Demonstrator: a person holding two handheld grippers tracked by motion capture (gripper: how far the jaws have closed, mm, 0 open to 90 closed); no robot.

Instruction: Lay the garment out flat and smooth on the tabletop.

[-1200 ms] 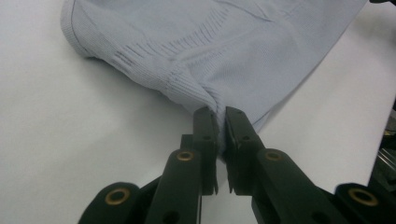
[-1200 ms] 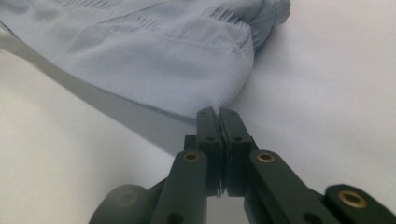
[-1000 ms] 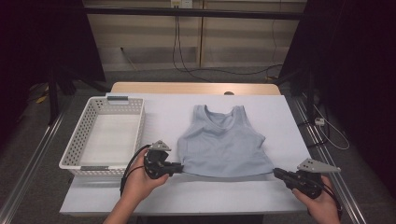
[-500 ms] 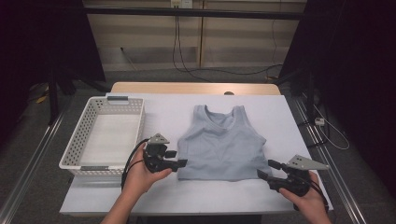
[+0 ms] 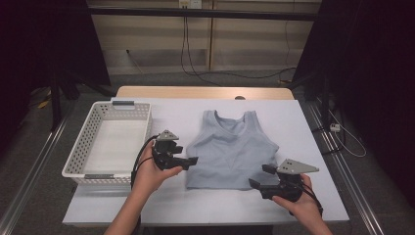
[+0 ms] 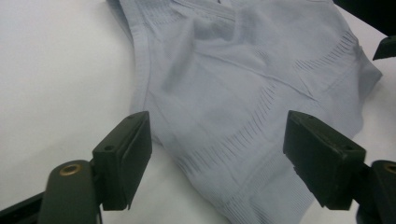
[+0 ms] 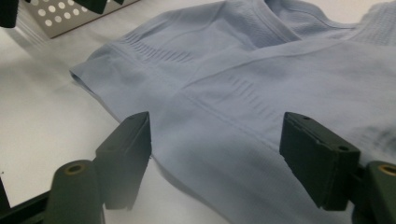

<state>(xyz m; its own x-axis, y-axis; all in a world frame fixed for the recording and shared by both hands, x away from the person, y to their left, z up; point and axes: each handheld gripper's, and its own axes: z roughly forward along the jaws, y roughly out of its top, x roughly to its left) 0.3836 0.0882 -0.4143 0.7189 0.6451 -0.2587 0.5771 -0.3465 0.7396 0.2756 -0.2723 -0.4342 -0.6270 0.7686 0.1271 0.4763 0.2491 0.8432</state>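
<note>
- White basket (image 5: 83, 152): set at the table's (image 5: 161, 208) left edge, presumably as a receptacle.
- Left gripper (image 5: 192, 160): jaws spread, aimed at the left side seam of the top (image 5: 232, 152), apparently for a grasp.
- Pale blue top: laid flat mid-table, hem toward the near edge.
- Right gripper (image 5: 259, 177): jaws spread at the hem's right corner.

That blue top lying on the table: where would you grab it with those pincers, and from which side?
Probably at the hem's two bottom corners. The top lies flat with its ribbed hem nearest the person, so the left gripper could come in from its left edge and the right gripper from the near right corner. Both are open, jaws apart over the fabric, and thin cloth pinches best at an edge.
</note>
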